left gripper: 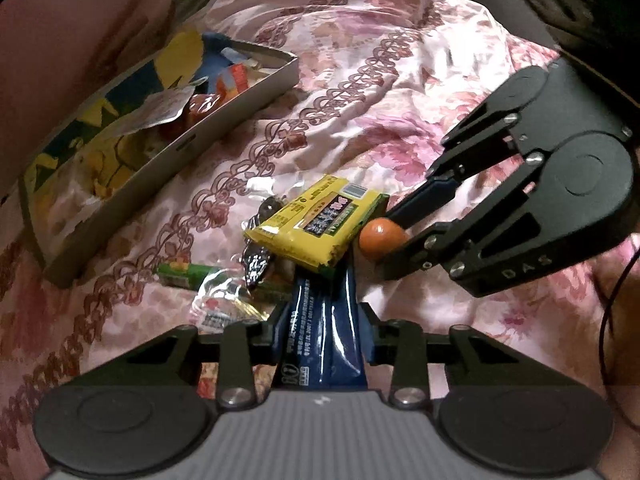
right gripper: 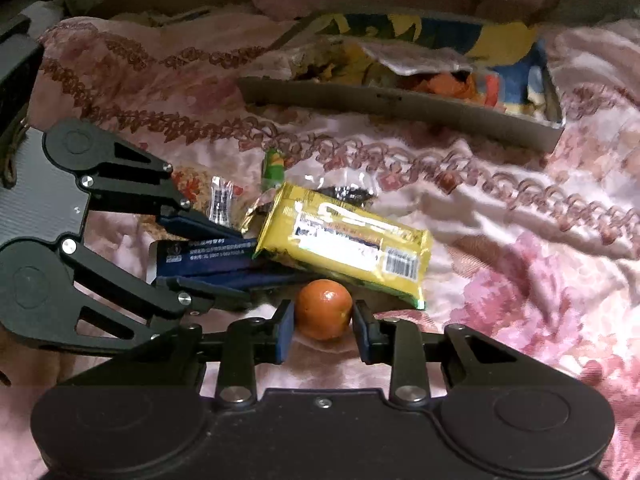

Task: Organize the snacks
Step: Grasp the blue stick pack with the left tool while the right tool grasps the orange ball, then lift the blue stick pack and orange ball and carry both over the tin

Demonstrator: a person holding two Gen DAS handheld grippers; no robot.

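Note:
A dark blue snack packet lies lengthwise between the fingers of my left gripper, which is shut on it. The packet's far end is tucked under a yellow snack packet resting on the pile. A small orange sits on the pink floral bedspread, and my right gripper is shut on it, one blue pad against each side. In the right wrist view my left gripper comes in from the left with the blue packet. In the left wrist view my right gripper comes in from the right.
A grey tray with a yellow and blue print holds several snacks at the far left; its wall crosses the top of the right wrist view. A green packet, clear wrappers and a dark wrapped snack lie beside the yellow packet.

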